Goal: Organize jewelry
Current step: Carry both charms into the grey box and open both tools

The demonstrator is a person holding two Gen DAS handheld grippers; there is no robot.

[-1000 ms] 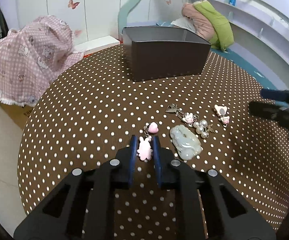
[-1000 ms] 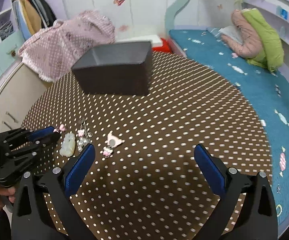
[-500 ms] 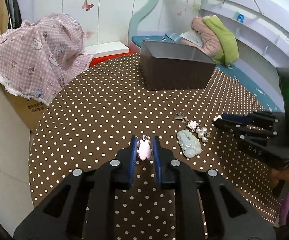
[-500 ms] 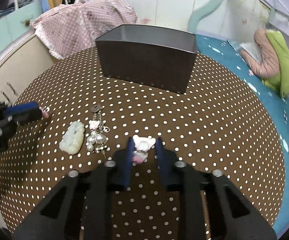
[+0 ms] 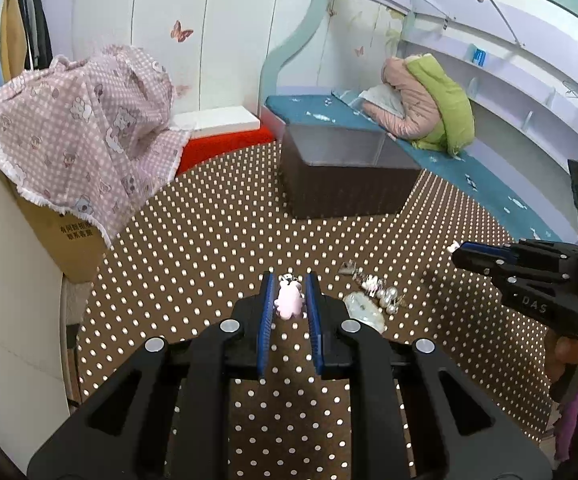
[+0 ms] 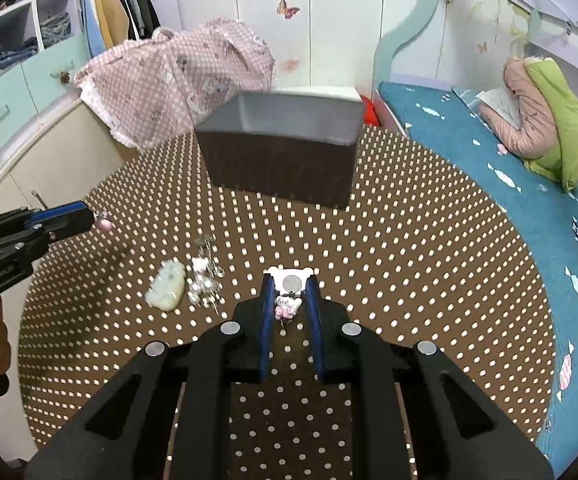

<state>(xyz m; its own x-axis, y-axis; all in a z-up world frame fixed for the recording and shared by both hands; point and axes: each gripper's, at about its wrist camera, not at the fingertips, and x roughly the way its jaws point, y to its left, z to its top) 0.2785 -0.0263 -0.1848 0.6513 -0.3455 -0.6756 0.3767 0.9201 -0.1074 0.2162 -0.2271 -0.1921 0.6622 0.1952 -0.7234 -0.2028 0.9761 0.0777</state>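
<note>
My left gripper [image 5: 288, 280] is shut on a pink bunny charm [image 5: 289, 300] and holds it above the brown dotted table [image 5: 209, 240]. My right gripper [image 6: 289, 280] is shut on a white and pink bear charm [image 6: 291, 286], also lifted; it shows at the right of the left wrist view [image 5: 459, 250]. A pale jade pendant [image 6: 167, 290] and a pearl charm cluster [image 6: 205, 280] lie on the table to the left of the right gripper. A dark open box [image 6: 285, 152] stands at the far side of the table; it also shows in the left wrist view [image 5: 341, 176].
A pink dotted cloth [image 5: 77, 136] covers a cardboard box left of the table. A teal bed [image 6: 509, 184] with a green and pink bundle [image 6: 549, 120] runs along the right. A white cabinet [image 5: 9, 320] stands close to the table's left edge.
Both grippers have risen from the table with their charms. The right gripper went from wide open to shut on the bear charm and lifted it. The box looks nearer.
</note>
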